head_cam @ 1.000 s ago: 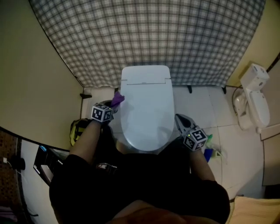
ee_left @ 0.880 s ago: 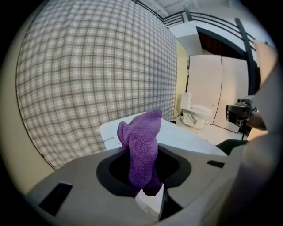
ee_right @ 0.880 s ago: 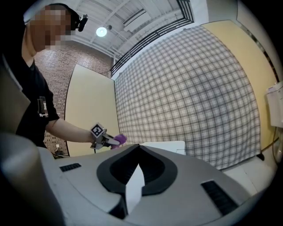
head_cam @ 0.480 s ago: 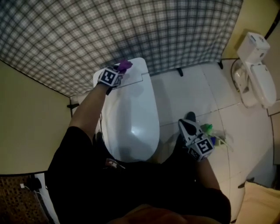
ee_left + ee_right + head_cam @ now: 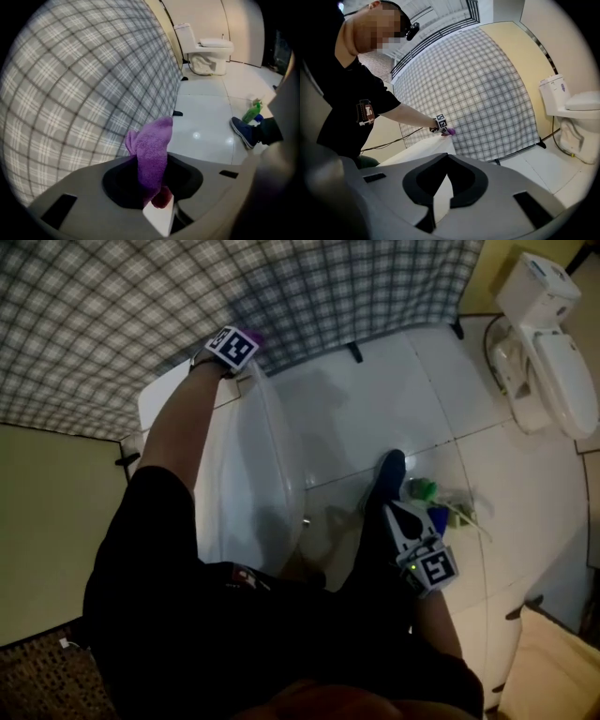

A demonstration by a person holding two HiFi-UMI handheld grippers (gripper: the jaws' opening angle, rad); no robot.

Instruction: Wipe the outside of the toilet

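The white toilet [image 5: 246, 460] stands against the checked curtain; in the right gripper view the toilet [image 5: 423, 148] shows as a pale slope. My left gripper [image 5: 249, 339] reaches over its far end next to the curtain. It is shut on a purple cloth [image 5: 253, 336]. In the left gripper view the purple cloth [image 5: 153, 151] sticks up out of the left gripper [image 5: 157, 213]. My right gripper [image 5: 392, 510] hangs by my right leg, away from the toilet. The right gripper [image 5: 442, 199] looks shut, with nothing in it.
The checked curtain [image 5: 187, 296] covers the wall behind the toilet. A second white toilet [image 5: 544, 329] stands at the far right. A green spray bottle [image 5: 422, 489] lies on the tiled floor [image 5: 375, 399] beside my blue shoe [image 5: 388, 472]. A dark cable fitting [image 5: 355, 352] sits at the curtain's foot.
My left gripper has carried the cloth from the toilet's left side up to its far end by the curtain. The head view has swung left. My right gripper has dropped lower right.
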